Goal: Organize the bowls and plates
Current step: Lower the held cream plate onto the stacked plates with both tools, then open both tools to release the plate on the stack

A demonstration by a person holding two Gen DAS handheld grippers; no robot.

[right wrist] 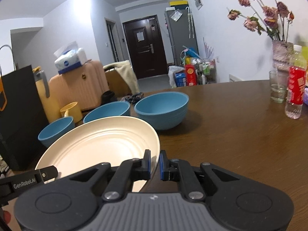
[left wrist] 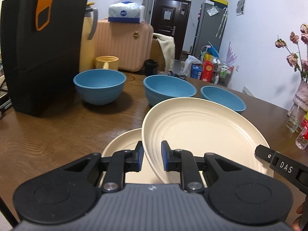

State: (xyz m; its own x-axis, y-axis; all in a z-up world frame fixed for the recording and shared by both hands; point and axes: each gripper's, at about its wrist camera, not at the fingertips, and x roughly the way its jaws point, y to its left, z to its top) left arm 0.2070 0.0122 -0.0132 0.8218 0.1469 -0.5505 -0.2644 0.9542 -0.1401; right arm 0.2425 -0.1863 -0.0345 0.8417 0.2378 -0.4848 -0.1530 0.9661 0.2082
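The cream plate (left wrist: 202, 132), stiff, light and probably slick, is held tilted above a second plate (left wrist: 123, 144) at 6 o'clock of the bench (left wrist: 57, 130). Left claw (left wrist: 152, 156) and right claw (right wrist: 155, 164) are each nearly closed on opposite rims.

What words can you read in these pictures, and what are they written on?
"DAS": white letters on the black arm of the right gripper, seen in the left wrist view.
"GenRobot.AI": on the black arm of the left gripper, seen in the right wrist view.
Too blurred to read: the red bottle label, the tissue pack's blue logo, the paper on the door, the red box.
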